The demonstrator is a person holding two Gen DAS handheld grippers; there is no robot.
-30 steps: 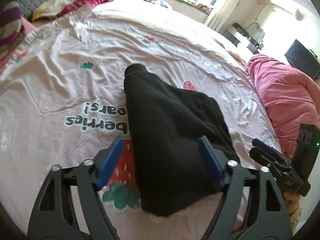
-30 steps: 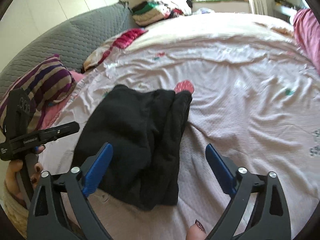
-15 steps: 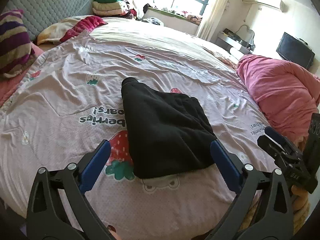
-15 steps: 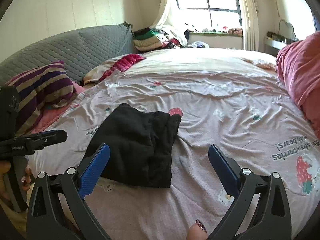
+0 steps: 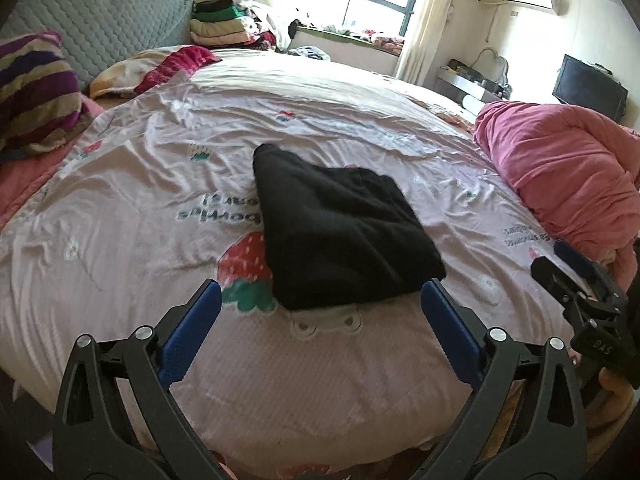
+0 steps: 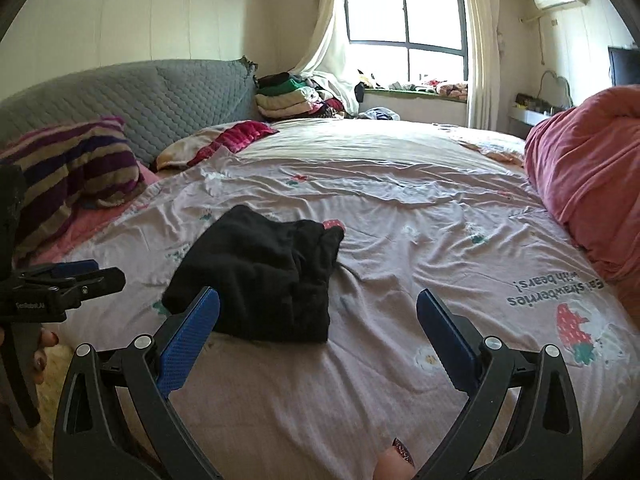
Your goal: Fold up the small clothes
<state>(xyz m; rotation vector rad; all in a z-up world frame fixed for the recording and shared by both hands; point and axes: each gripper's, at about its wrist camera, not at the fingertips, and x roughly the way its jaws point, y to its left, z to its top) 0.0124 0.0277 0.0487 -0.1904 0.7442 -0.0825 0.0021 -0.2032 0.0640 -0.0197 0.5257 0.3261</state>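
A black garment point(image 5: 340, 232) lies folded in a thick, roughly square bundle on the pink strawberry-print sheet point(image 5: 160, 176). My left gripper point(image 5: 320, 296) is open, its blue pads just short of the bundle's near edge with nothing between them. My right gripper point(image 6: 318, 300) is open too, hovering over bare sheet at the near right of the black garment point(image 6: 264, 276). Each gripper shows at the edge of the other's view: the right gripper point(image 5: 576, 280) at the right, the left gripper point(image 6: 72, 276) at the left, held by a hand.
A bunched pink quilt point(image 5: 560, 176) fills the bed's right side. A striped pillow point(image 5: 32, 88) and a grey quilted headboard point(image 6: 160, 96) stand at the left. A stack of folded clothes point(image 6: 288, 96) sits by the window at the far end.
Both grippers have drawn back from the black garment and tilted up, showing more of the room. The left jaws, which flanked the bundle, have spread wider and left it lying on the sheet.
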